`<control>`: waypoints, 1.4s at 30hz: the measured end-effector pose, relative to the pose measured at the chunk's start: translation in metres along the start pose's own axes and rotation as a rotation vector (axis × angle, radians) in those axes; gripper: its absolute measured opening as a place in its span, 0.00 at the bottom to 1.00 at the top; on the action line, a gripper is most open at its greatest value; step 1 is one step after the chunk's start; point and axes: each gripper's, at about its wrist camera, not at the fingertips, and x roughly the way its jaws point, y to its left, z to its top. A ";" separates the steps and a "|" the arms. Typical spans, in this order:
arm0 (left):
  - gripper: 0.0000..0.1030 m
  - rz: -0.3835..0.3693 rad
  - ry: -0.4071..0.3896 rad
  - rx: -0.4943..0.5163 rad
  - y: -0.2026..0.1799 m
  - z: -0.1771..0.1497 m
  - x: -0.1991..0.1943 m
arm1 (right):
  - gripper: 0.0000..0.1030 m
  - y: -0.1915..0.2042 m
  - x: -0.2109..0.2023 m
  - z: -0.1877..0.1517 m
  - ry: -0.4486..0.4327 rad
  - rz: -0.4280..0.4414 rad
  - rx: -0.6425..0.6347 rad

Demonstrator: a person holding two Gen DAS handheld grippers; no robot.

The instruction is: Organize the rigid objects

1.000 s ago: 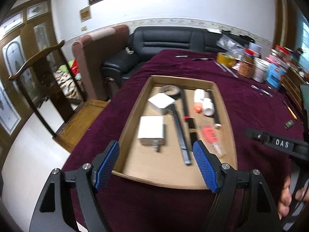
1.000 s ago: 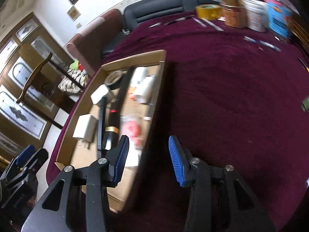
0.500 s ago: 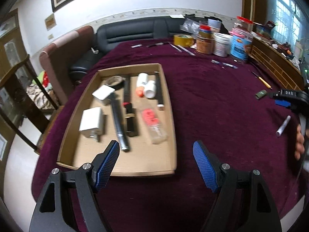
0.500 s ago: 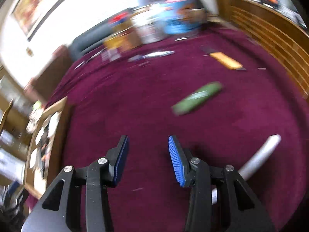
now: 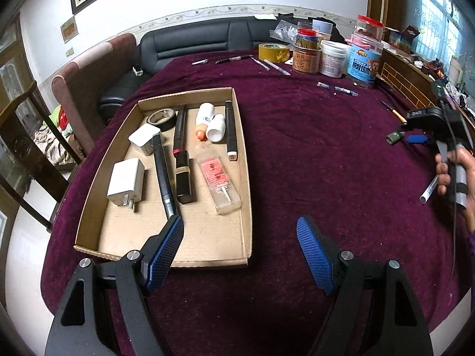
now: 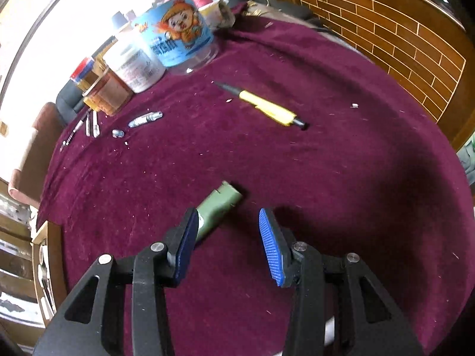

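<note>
A shallow cardboard tray [image 5: 248, 195] lies on the maroon cloth and holds several items: white chargers [image 5: 126, 182], a tape roll [image 5: 161, 118], dark pens, small white bottles [image 5: 216, 123] and a clear packet [image 5: 218, 179]. My left gripper [image 5: 240, 249] hangs open over the tray's near right corner, with nothing in it. Far to the right, a hand holds my right gripper [image 6: 228, 243] open just above a small green cylinder [image 6: 221, 206], whose near end is hidden behind the left finger. The pads do not press on it. A white marker [image 5: 429, 190] lies near that hand.
A yellow-handled knife [image 6: 268, 108] lies beyond the green cylinder. Jars and tubs [image 6: 178, 44] crowd the far edge, with a yellow tape roll [image 5: 273, 52] and loose pens [image 5: 274, 66]. A brick-patterned wooden panel [image 6: 400, 41] borders the table on the right. Sofa and chairs stand behind.
My right gripper has swung from beside the tray across the cloth to the right and now hangs over the green cylinder. The left gripper's view turned right, then held still.
</note>
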 end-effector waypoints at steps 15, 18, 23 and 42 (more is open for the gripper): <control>0.72 -0.025 0.027 -0.034 0.012 -0.004 0.008 | 0.16 0.060 0.013 -0.042 0.067 -0.005 -0.208; 0.72 -0.027 0.028 -0.032 0.011 -0.005 0.007 | 0.16 0.072 0.006 -0.065 0.090 0.029 -0.250; 0.72 -0.039 0.036 -0.034 0.009 -0.006 0.007 | 0.16 0.086 -0.005 -0.101 0.126 0.104 -0.274; 0.71 -0.109 0.062 0.101 -0.049 0.013 0.019 | 1.00 -0.006 -0.107 -0.100 -0.200 0.002 -0.176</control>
